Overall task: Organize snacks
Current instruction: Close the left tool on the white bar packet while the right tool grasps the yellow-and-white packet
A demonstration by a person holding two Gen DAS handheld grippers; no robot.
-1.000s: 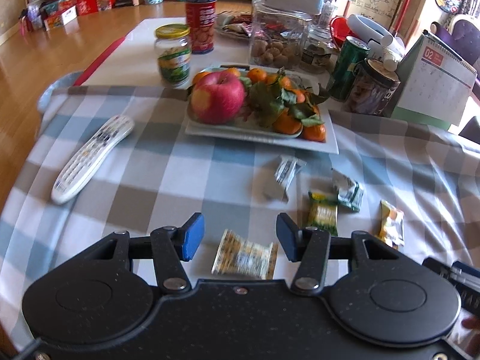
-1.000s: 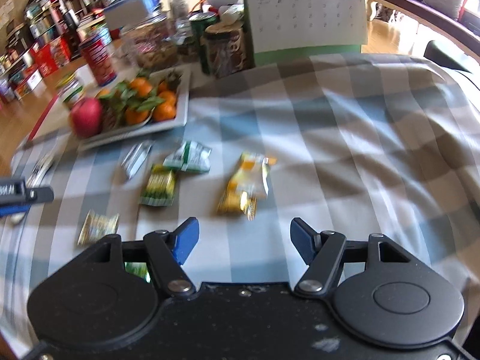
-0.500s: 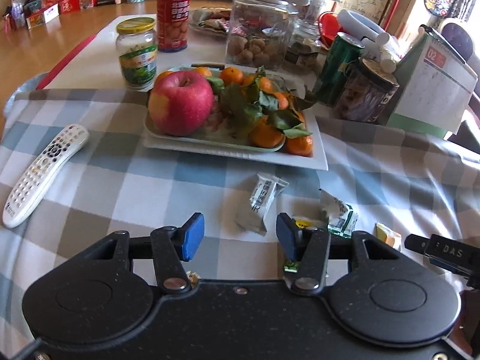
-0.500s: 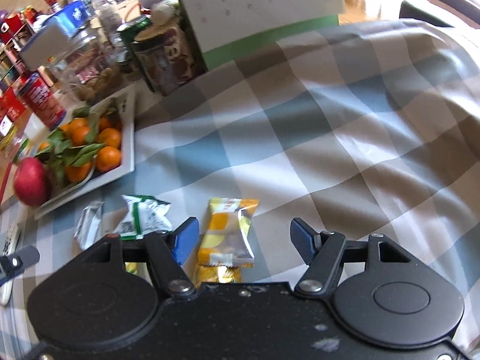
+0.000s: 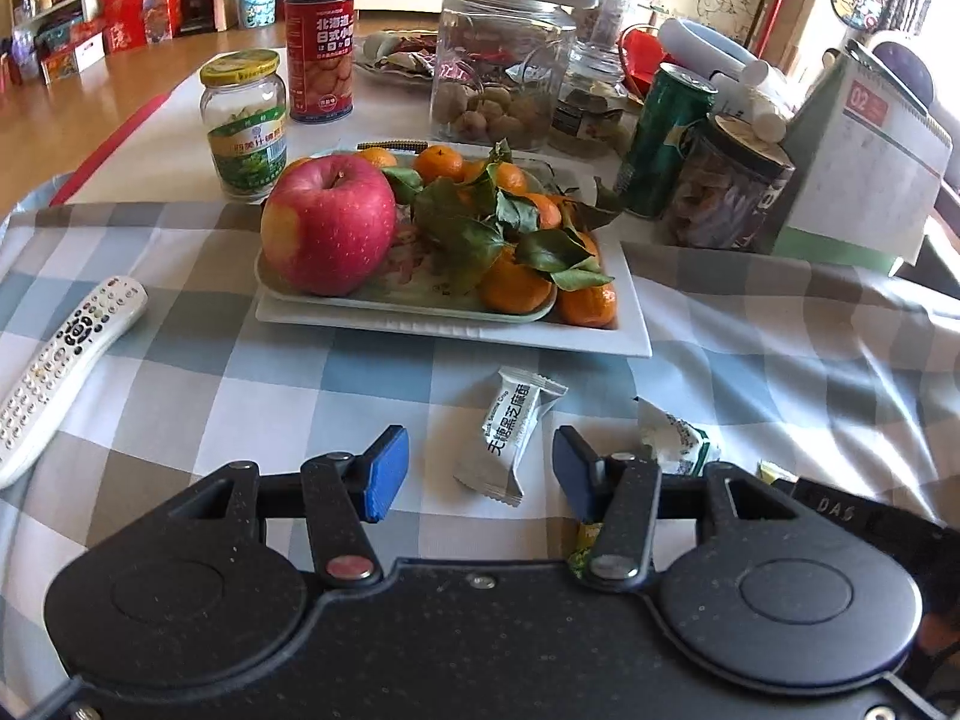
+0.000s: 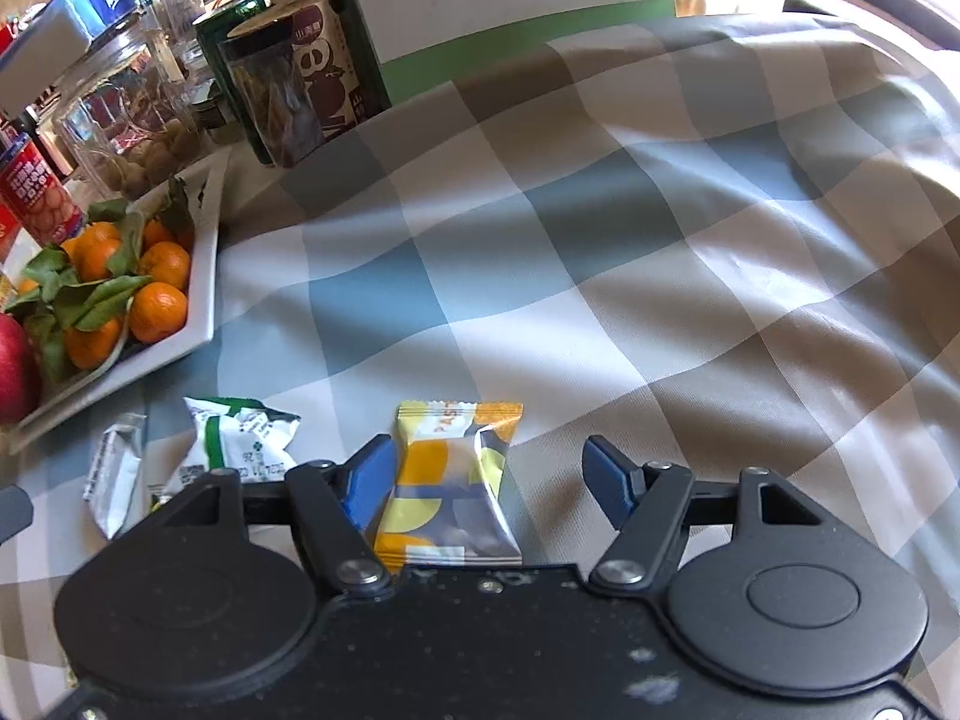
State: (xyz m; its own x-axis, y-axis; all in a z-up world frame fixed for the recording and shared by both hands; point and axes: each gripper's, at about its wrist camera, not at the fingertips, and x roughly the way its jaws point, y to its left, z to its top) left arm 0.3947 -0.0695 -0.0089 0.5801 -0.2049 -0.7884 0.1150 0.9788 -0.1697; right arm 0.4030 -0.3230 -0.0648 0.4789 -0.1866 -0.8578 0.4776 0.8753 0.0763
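White snack packet [image 5: 510, 435] with black print lies flat on the checked tablecloth [image 5: 240, 372], between the spread jaws of the left gripper [image 5: 480, 465]; neither blue pad touches it. Lower end of packet close to the gripper body, upper end toward the white tray [image 5: 456, 333].

Green-and-white packet [image 5: 675, 441] just right of the left gripper's right finger, partly hidden behind it. A sliver of yellow-green wrapper [image 5: 585, 543] shows under that finger; most of it covered, cannot make out what it is.

Right gripper [image 6: 489, 480]: jaws wide apart, not pinching anything. Orange-and-yellow packet [image 6: 450, 480] lies between them, hard against the left pad, clear gap to the right pad. Its near end is cut off by the gripper body. Whether the left pad actually touches the wrapper: cannot tell.

In the right wrist view the green-and-white packet [image 6: 240, 441] sits just left of the gripper, bottom edge hidden behind the finger linkage; the white packet [image 6: 114, 480] further left, at an angle.

Tray holds an apple [image 5: 329, 225] and leafy mandarins [image 5: 522, 282]. Remote control [image 5: 66, 369] at left, end cut off by the frame. Jars, cans and a desk calendar [image 5: 858, 162] crowd the far side; labels mostly unreadable.
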